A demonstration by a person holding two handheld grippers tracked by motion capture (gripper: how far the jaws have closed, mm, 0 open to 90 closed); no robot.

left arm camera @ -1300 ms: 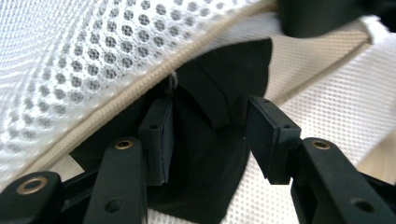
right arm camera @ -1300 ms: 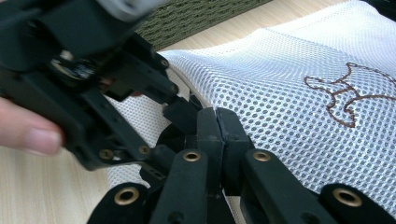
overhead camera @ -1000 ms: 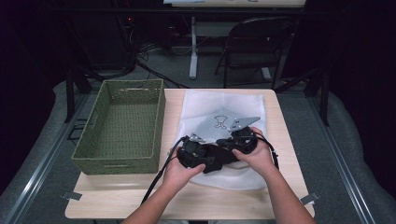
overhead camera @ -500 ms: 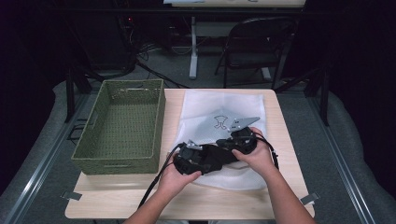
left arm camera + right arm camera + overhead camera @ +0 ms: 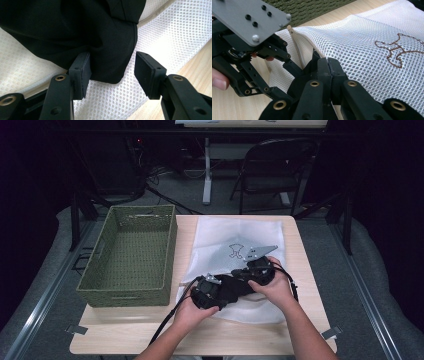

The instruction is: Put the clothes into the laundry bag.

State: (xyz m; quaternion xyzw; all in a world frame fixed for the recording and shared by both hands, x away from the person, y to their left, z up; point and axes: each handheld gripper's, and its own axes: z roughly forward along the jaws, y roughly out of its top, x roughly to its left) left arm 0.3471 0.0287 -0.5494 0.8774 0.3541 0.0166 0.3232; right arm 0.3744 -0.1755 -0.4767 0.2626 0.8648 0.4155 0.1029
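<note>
In the high view, the white mesh laundry bag (image 5: 240, 245) lies flat on the pale wooden table (image 5: 260, 342) right of the empty green woven basket (image 5: 131, 252), with both grippers meeting at its near edge over a black cloth garment (image 5: 235, 287). In the left gripper view, the left gripper (image 5: 112, 68) has its jaws apart around a fold of the garment, which lies at the bag's opening. In the right gripper view, the right gripper (image 5: 328, 62) is pressed closed on the bag's zippered rim, so I judge the stuffing barely begun.
</note>
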